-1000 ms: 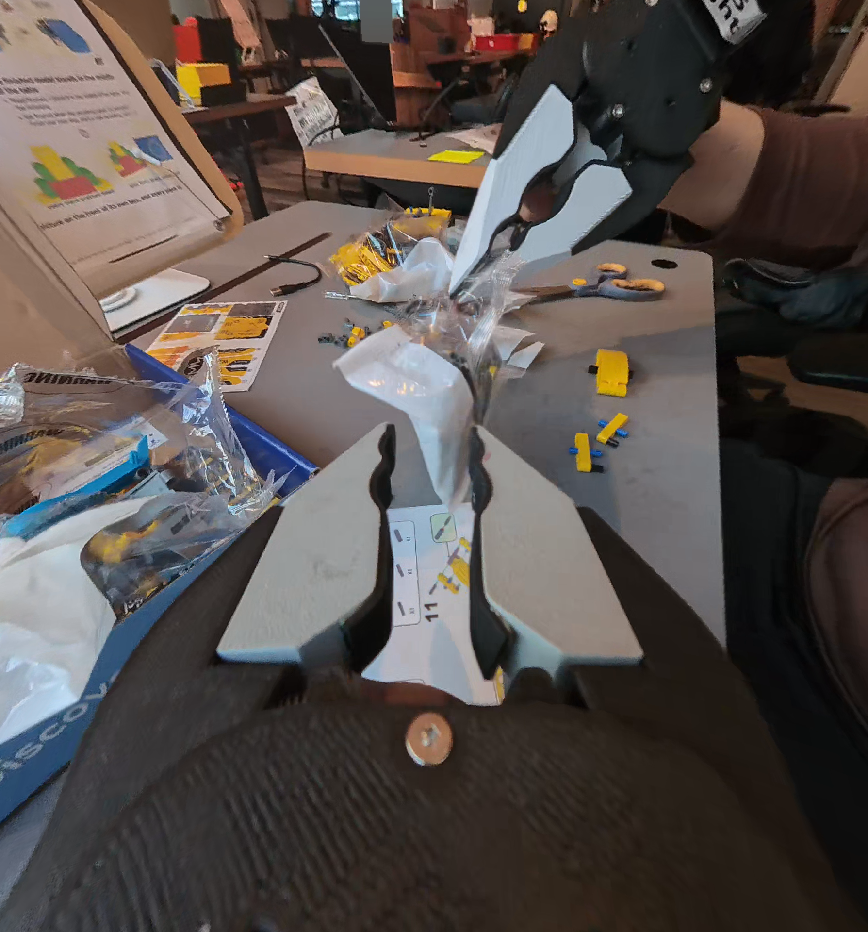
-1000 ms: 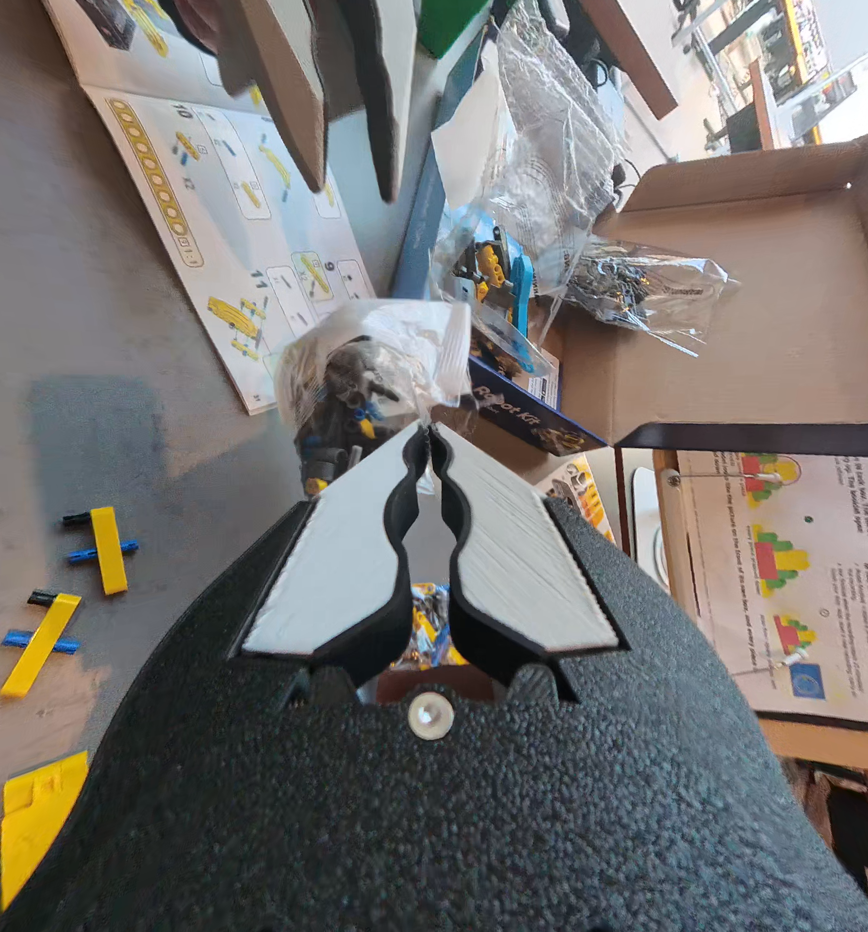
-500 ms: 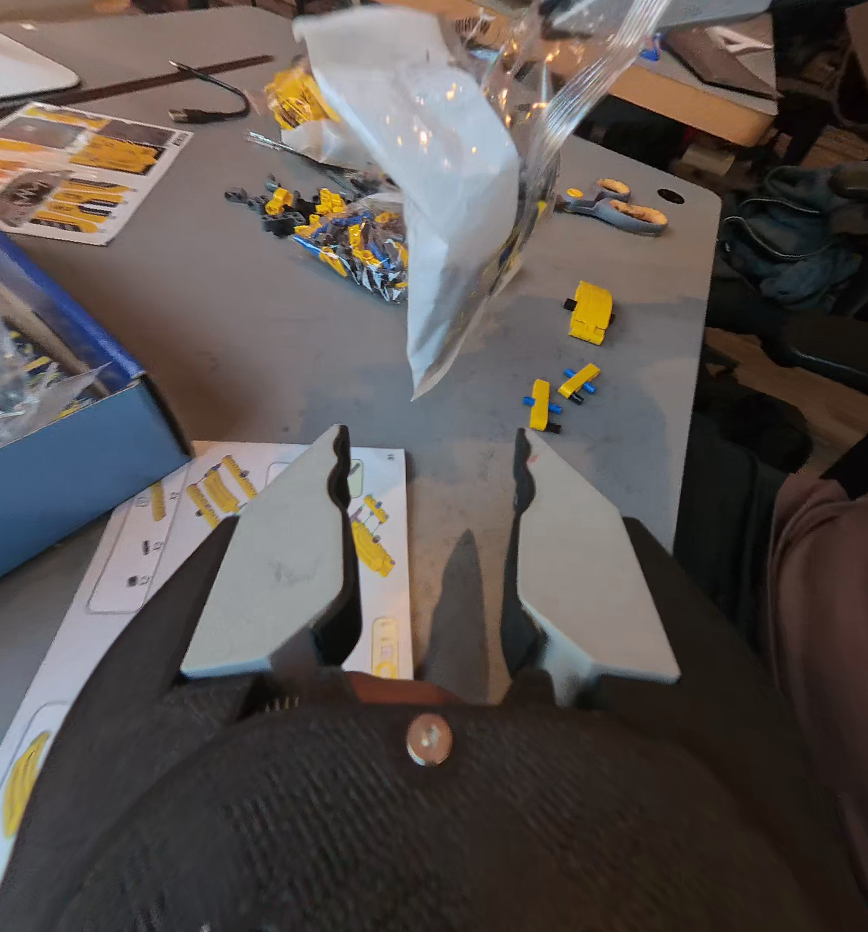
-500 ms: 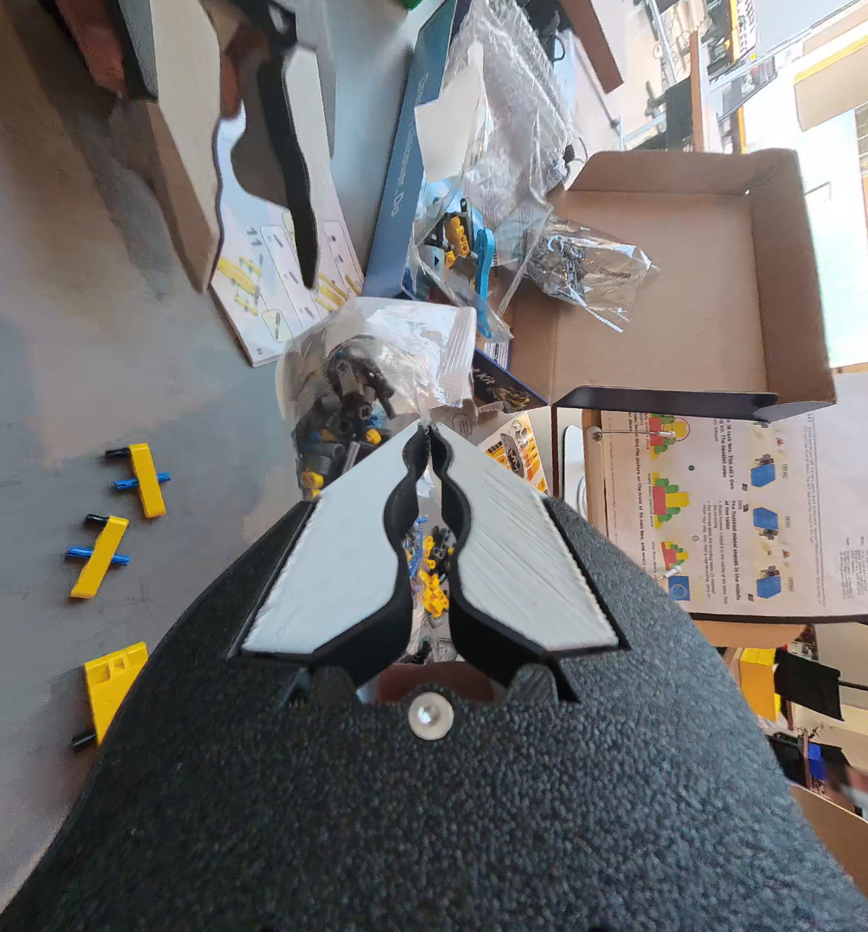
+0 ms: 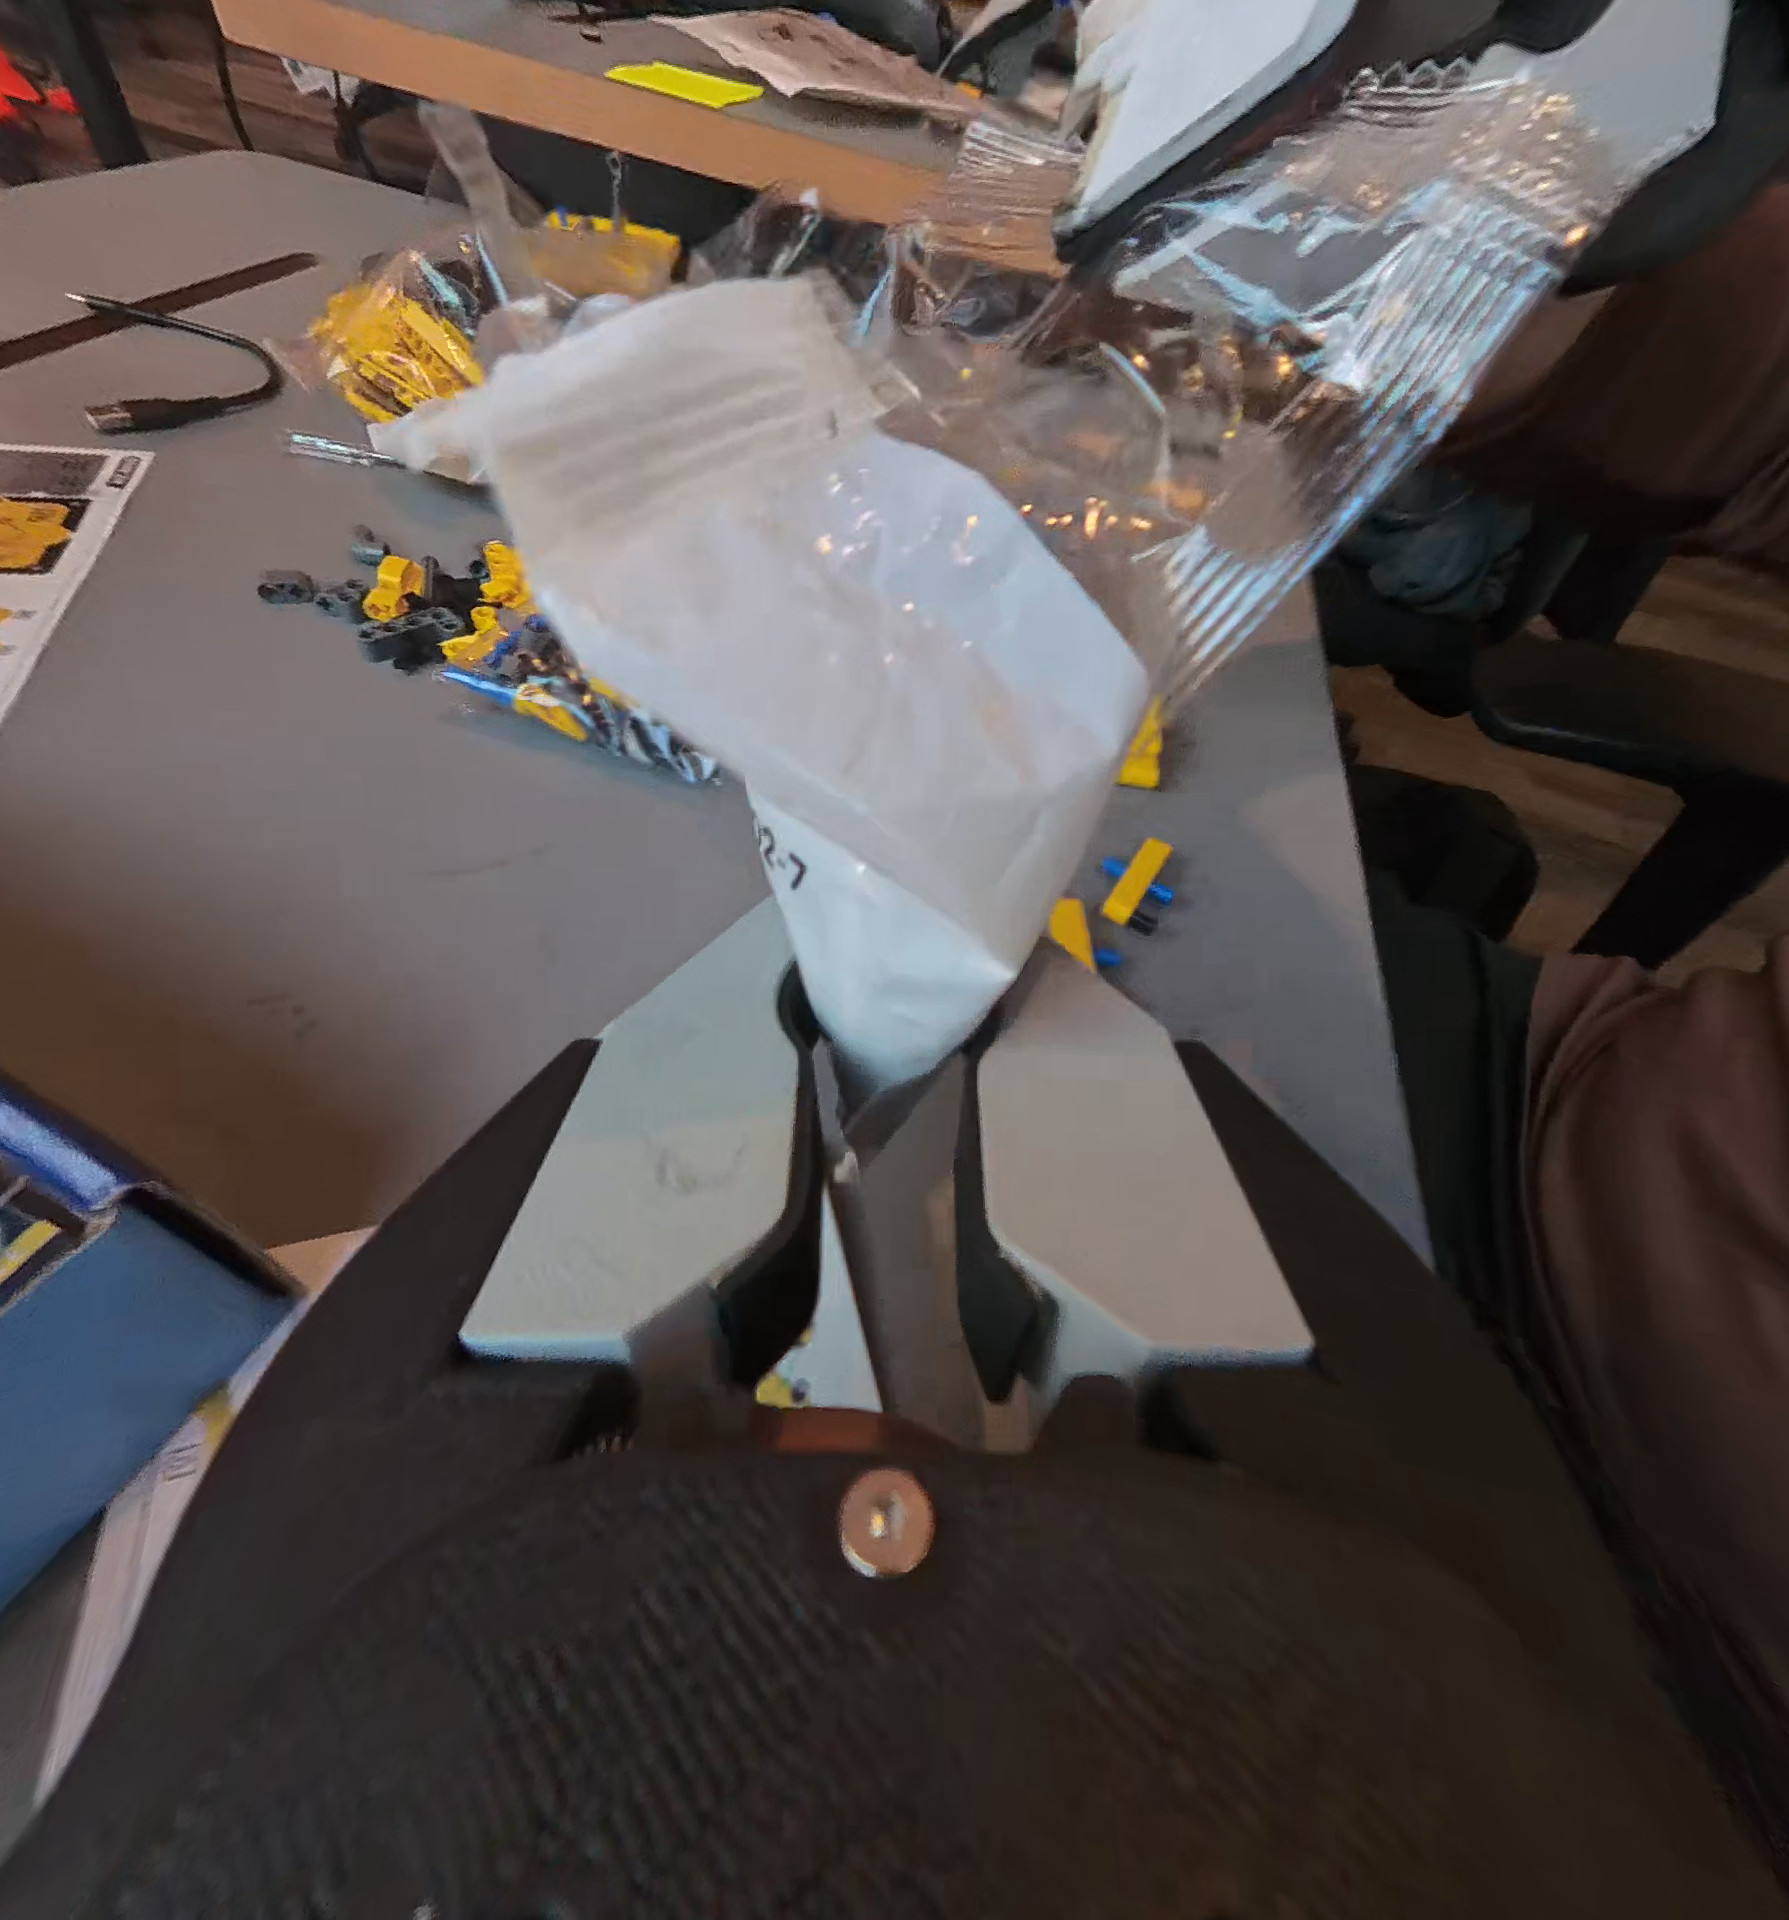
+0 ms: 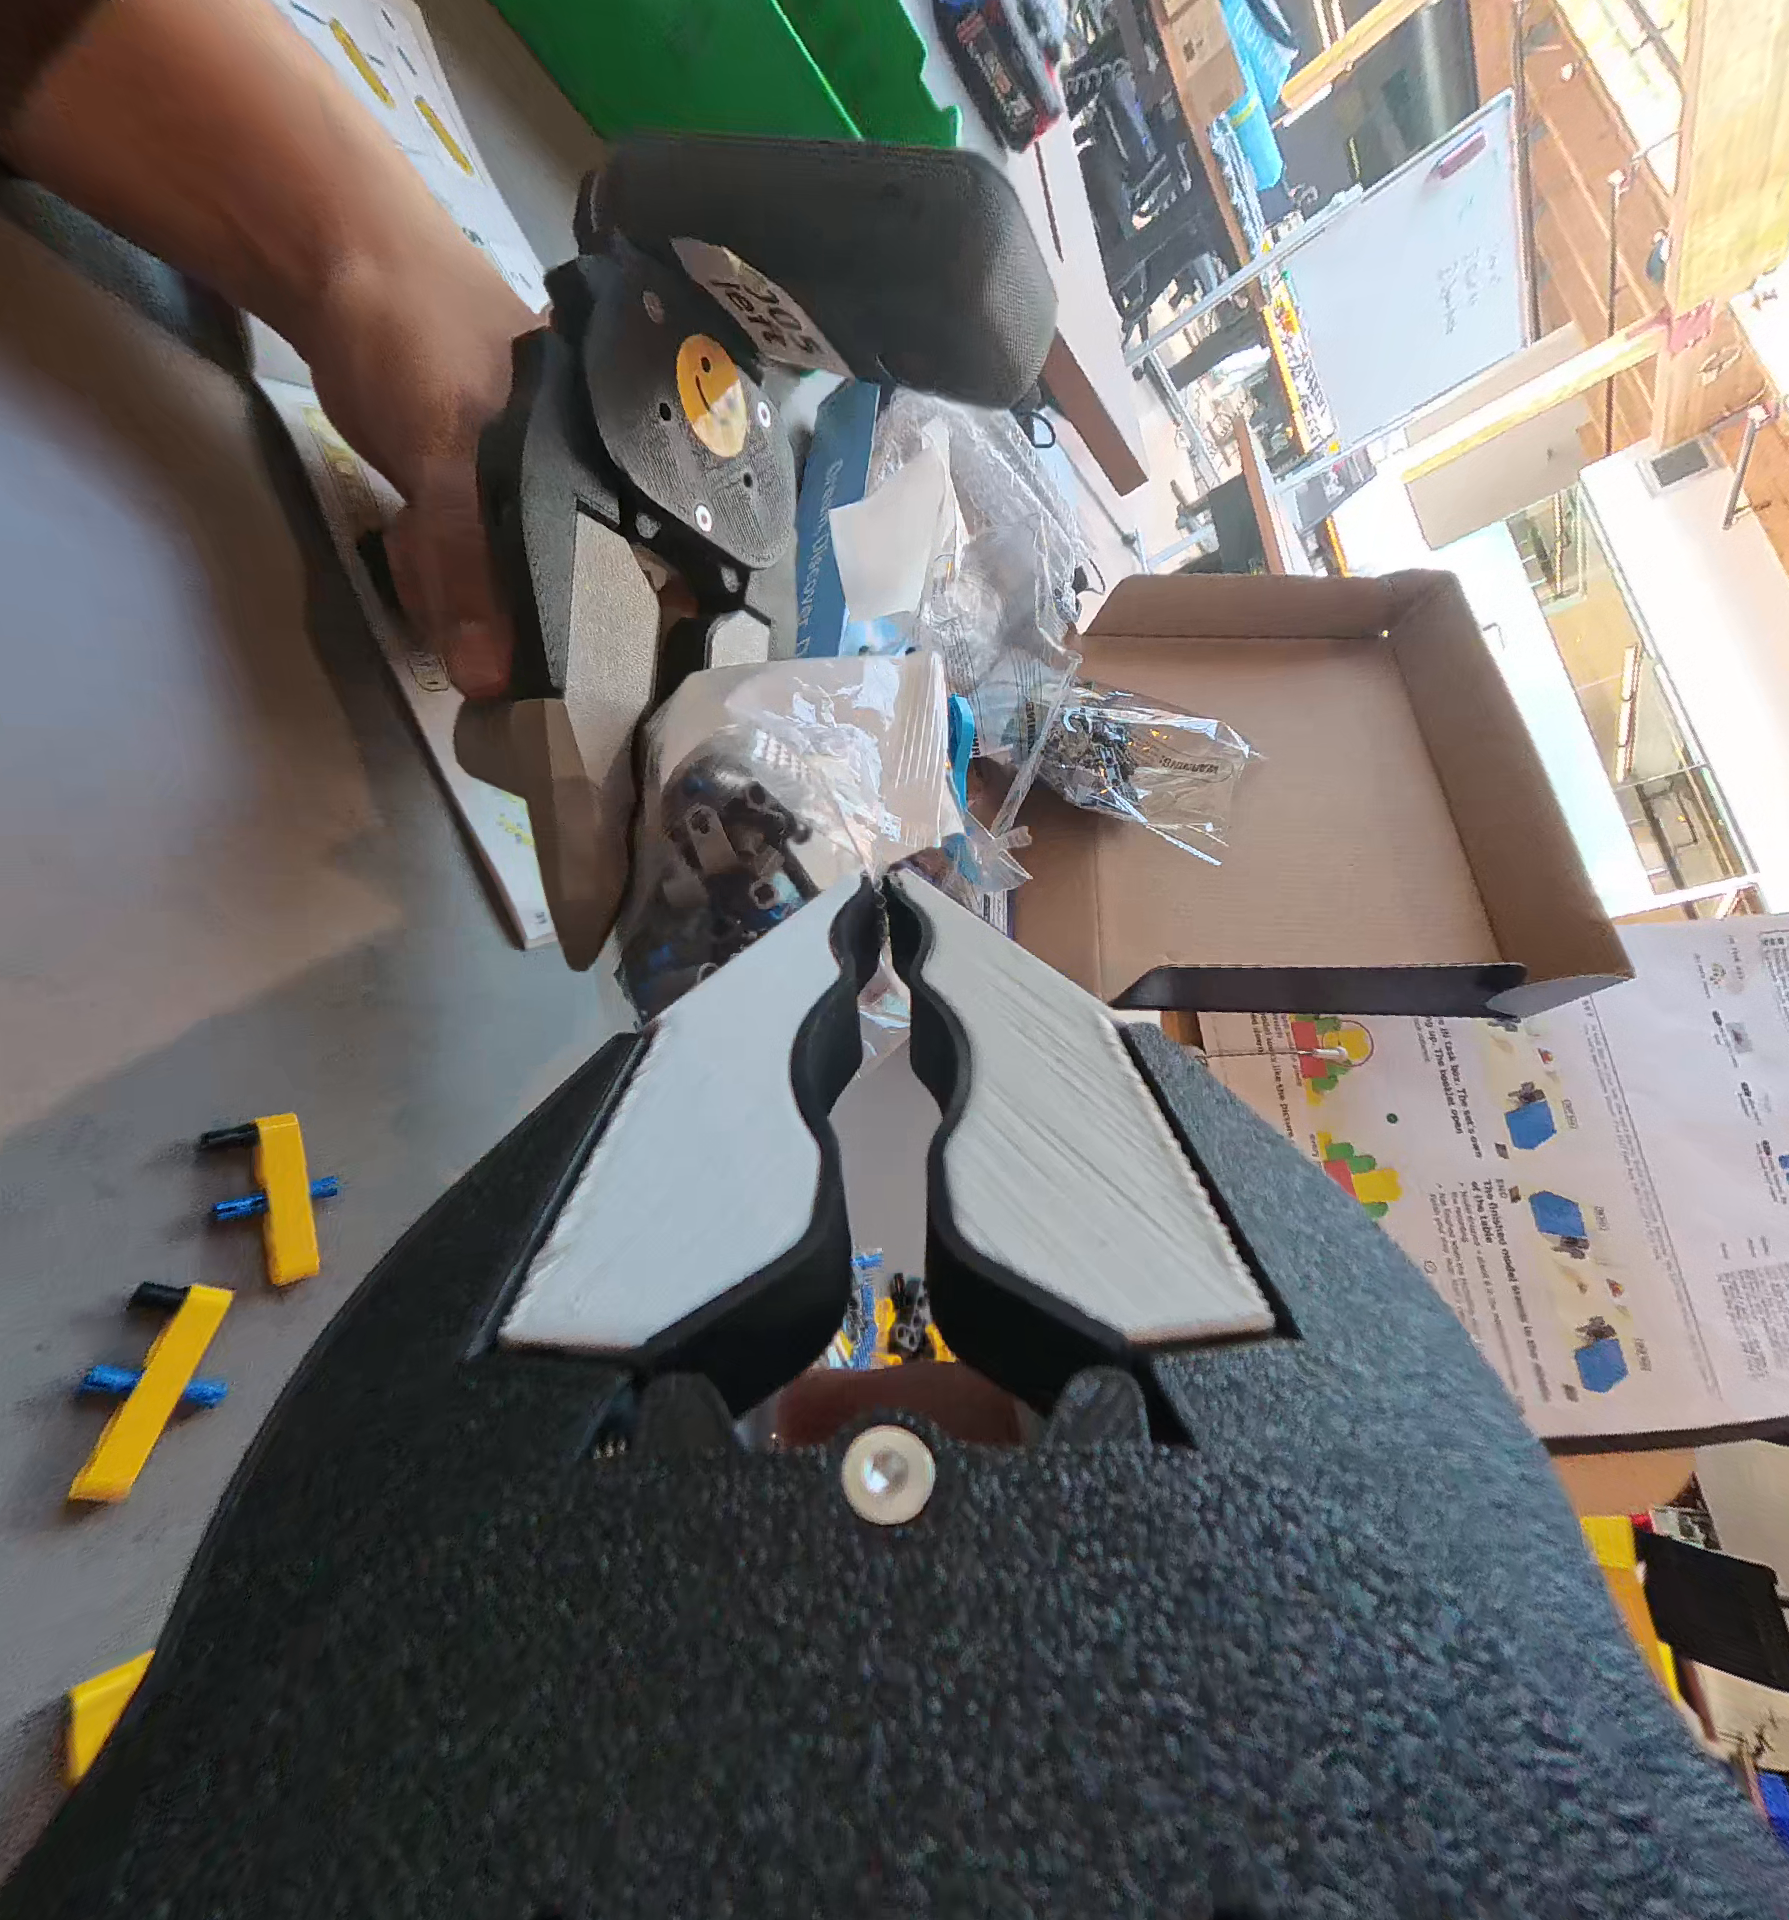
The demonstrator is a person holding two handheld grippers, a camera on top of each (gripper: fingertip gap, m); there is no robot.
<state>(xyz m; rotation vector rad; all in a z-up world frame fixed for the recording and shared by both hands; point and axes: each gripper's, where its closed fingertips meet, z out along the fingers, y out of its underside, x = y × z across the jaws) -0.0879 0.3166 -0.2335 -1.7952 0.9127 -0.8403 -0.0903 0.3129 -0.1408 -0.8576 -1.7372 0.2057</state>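
My left tongs [image 5: 895,997] pinch the bag's [image 5: 838,665] white lower corner; my right tongs [image 6: 877,891] clamp its clear top edge, holding it above the table [image 5: 246,883]. Bag partly emptied: loose parts [image 5: 433,613] lie mid-table, more remain inside.

Each gripper has a black, grainy-textured body with one silver screw near the middle and two pale grey, wedge-shaped fingers edged by wavy black pads: the left gripper [image 5: 895,1023] and the right gripper [image 6: 877,899]. The left gripper's side carries a round yellow sticker and a white label. The person wears brown sleeves [image 5: 1700,1299].
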